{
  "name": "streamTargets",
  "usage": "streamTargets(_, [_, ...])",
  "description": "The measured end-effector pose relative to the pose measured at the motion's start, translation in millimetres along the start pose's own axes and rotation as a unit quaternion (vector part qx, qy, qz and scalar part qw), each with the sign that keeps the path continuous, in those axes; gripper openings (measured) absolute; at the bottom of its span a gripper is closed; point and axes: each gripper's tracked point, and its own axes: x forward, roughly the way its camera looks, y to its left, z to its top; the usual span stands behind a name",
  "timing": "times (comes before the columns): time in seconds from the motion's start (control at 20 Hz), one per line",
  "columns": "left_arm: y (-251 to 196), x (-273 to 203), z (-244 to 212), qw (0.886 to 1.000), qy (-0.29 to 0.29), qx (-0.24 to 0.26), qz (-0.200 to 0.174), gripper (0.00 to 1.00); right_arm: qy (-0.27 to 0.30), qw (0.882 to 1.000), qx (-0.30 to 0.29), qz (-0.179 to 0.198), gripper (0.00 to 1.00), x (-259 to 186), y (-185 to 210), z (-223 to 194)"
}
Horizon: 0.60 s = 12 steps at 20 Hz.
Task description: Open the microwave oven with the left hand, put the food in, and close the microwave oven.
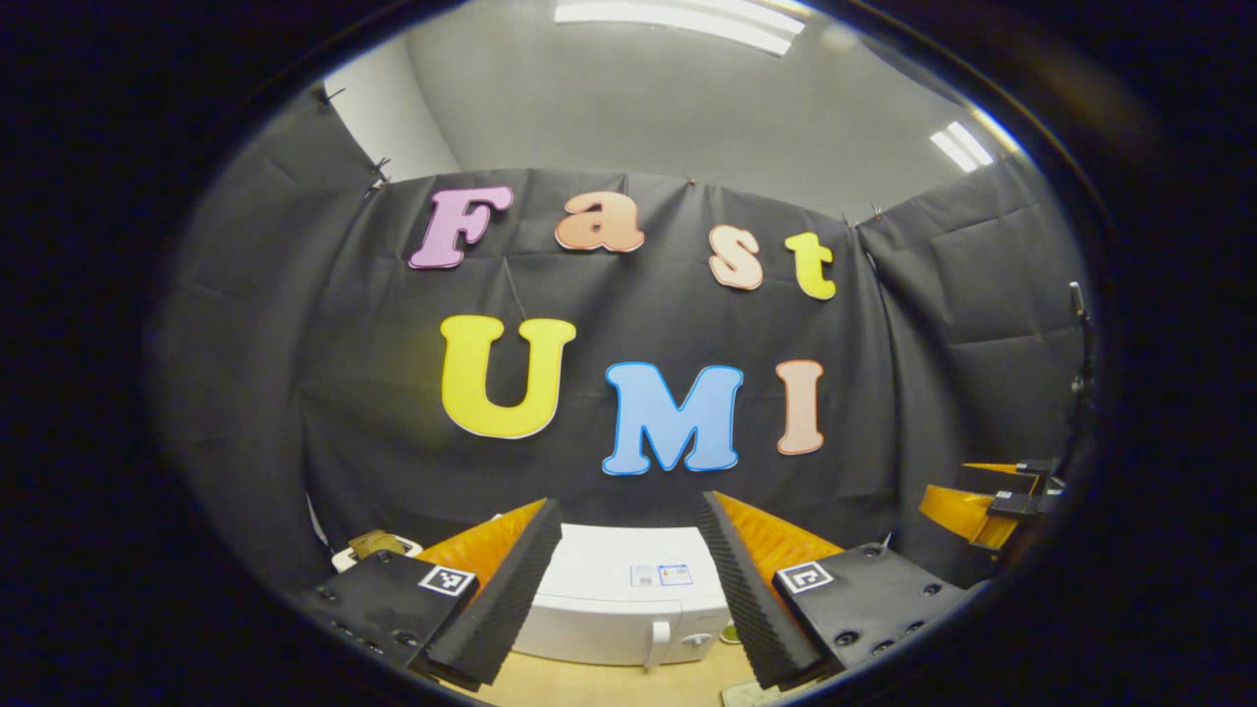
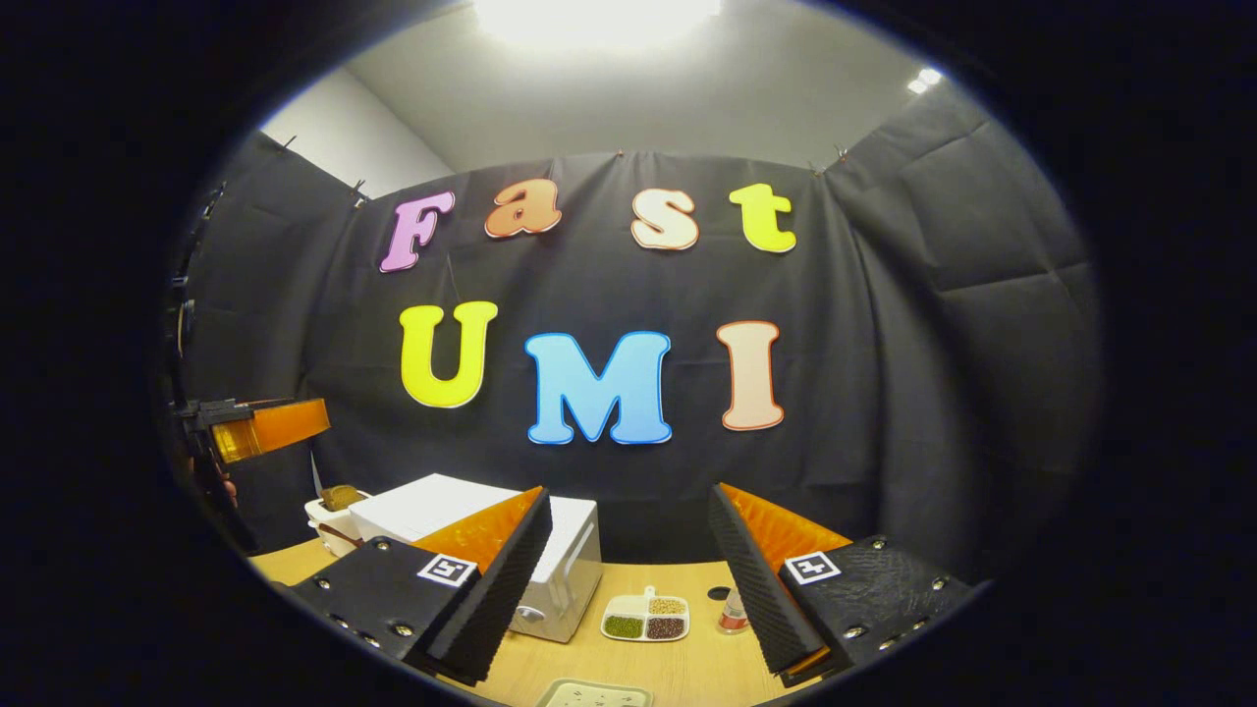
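Recording booth, black cloth walls (image 2: 943, 295) clipped up, ceiling strip lights (image 1: 687, 25), wooden table (image 2: 687, 668), white microwave (image 1: 628, 609)

Left claw (image 1: 628, 579) and right claw (image 2: 628, 579) agape, aloft.

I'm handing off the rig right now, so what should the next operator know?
Left gripper: open, holding nothing, raised in front of the microwave.
Right gripper: open, holding nothing, above the table.
Microwave door looks shut, handle toward the front.
A divided food dish sits on the table beside the microwave; a small bottle stands just past it.
Done: nothing yet.
Left: open the door with the left gripper, load the food, close it.
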Motion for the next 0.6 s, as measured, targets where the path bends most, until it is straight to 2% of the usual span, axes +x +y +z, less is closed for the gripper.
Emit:
streamTargets(0.1, [6,-13,14,1.000,-0.015,-0.001,-0.005,0.94,-0.004,1.000,-0.001,0.007,0.98,-11,18,11])
streamTargets(0.2, [13,-24,19,1.000,-0.019,0.001,-0.011,0.96,0.007,1.000,-0.003,0.016,0.98,-17,36,14])
streamTargets(0.35, [31,-32,28,1.000,-0.023,-0.006,-0.016,0.94,0.006,1.000,-0.014,0.000,0.98,-32,43,28])
streamTargets(0.6, [55,-40,37,0.999,-0.027,-0.025,-0.029,0.96,0.004,1.000,-0.015,-0.027,0.98,-55,53,39])
